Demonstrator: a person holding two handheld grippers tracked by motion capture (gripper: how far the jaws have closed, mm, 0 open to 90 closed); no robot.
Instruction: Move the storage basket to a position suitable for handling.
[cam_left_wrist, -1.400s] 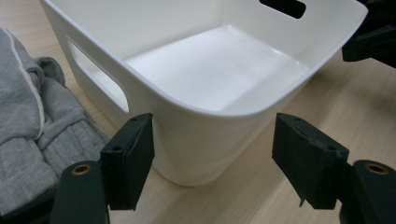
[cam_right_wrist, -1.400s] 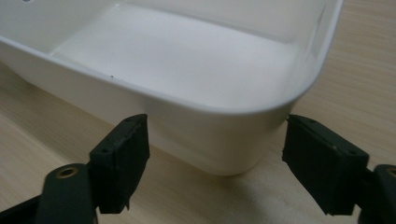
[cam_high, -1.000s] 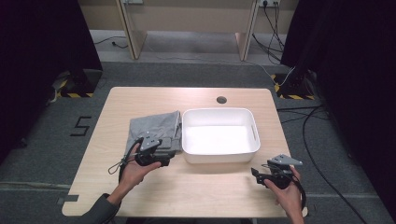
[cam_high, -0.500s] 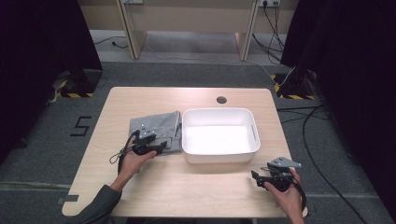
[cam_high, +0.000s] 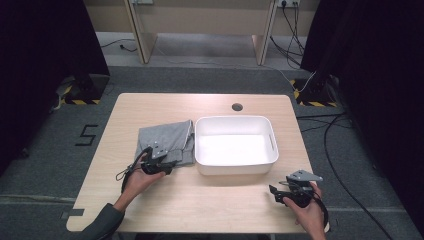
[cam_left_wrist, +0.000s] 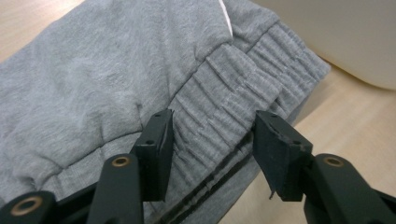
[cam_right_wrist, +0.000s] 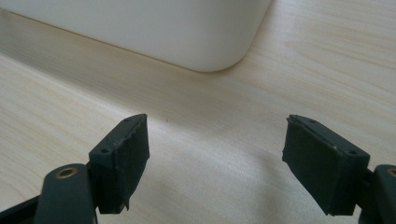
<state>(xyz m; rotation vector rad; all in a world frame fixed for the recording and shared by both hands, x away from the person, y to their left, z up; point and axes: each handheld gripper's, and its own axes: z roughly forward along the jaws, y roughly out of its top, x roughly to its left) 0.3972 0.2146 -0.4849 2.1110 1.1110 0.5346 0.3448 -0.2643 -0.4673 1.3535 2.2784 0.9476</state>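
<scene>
At six o'clock the right gripper (cam_high: 280, 191) rests on the wooden table (cam_high: 220, 210), jaws wide, empty. At nine, the left gripper (cam_left_wrist: 212, 133), jaws just closing, straddles the grey garment's (cam_high: 167, 141) waistband beside the white tub (cam_high: 235, 145). Beyond, grey carpet (cam_high: 200, 80) and cables (cam_high: 320, 125).

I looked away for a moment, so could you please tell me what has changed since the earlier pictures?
The left gripper has come down onto the grey garment; its jaws have just been closing around the waistband. The right gripper, white tub and garment stayed put.
</scene>
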